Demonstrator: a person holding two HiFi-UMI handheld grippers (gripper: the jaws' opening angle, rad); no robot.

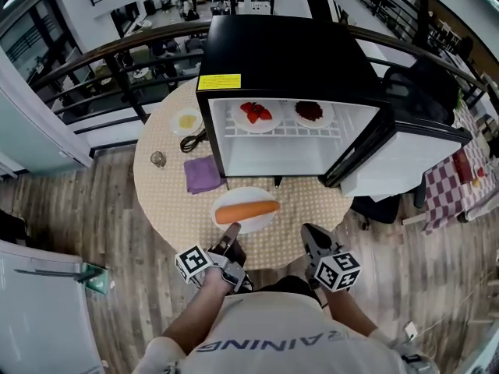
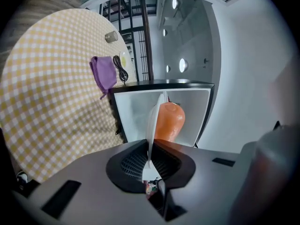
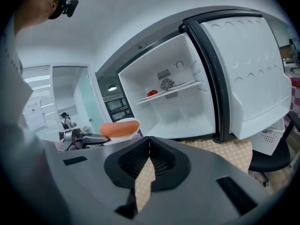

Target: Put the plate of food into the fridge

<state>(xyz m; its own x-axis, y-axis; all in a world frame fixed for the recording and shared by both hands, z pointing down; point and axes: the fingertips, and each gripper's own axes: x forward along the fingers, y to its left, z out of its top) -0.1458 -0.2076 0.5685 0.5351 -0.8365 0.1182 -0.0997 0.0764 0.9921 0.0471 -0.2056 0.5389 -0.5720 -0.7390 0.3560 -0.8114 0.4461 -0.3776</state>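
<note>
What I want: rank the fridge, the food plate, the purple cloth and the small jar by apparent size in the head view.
1. fridge
2. food plate, though it may sit nearer the camera than the cloth
3. purple cloth
4. small jar, by far the smallest

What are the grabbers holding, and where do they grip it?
Left gripper pinches the white plate by its near rim; right gripper is shut, holding nothing.

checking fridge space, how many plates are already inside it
2, both on the white wire shelf: a white round plate of red food pieces at left, a white round plate of dark red food at right.
</note>
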